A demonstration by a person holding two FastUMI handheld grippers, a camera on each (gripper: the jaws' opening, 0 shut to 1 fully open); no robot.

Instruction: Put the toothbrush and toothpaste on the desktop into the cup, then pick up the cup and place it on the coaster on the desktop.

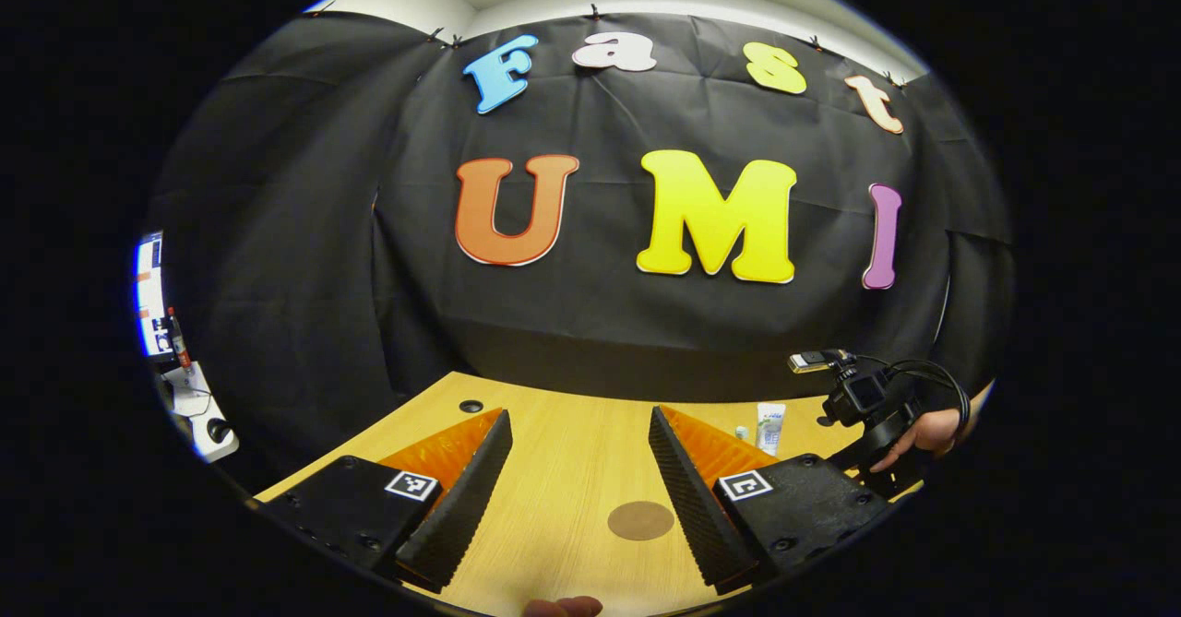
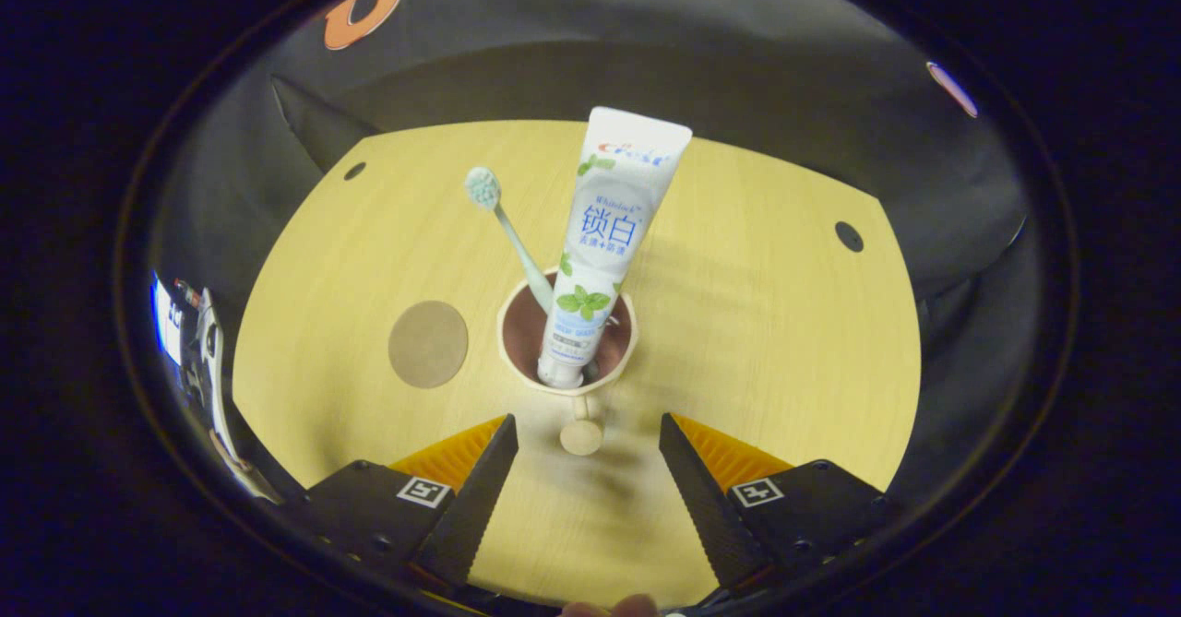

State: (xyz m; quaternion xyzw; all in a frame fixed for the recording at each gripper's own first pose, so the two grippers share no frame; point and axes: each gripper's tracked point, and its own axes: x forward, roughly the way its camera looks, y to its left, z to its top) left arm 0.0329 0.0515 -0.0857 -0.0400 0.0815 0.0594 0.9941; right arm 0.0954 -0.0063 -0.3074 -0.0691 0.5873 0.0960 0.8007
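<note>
- In the right gripper view, the right gripper (image 2: pixel 583 469) hangs above the table with its fingers spread wide, gripping nothing and touching nothing.
- Between those fingers, a little ahead of the tips, lies the round knob-ended handle of the cup (image 2: pixel 566 382); neither finger touches it.
- The cup stands upright on the wooden desktop (image 2: pixel 766 322). Its inside is dark brown, its rim pale.
- Inside the cup stands the toothpaste tube (image 2: pixel 604 239), cap down, leaning slightly away from the camera.
- The toothbrush (image 2: pixel 507 230) is in the cup too, bristle head up, tilted to the left of the tube.
- The round brown coaster (image 2: pixel 428 344) lies flat on the desktop just left of the cup, apart from it and bare.
- In the left gripper view, the left gripper (image 1: pixel 579 456) is also spread wide and holds nothing; the coaster lies on the table between its fingers.
- Far off at the right of that view, a hand (image 1: pixel 927 433) holds the other gripper near the toothpaste tube.
</note>
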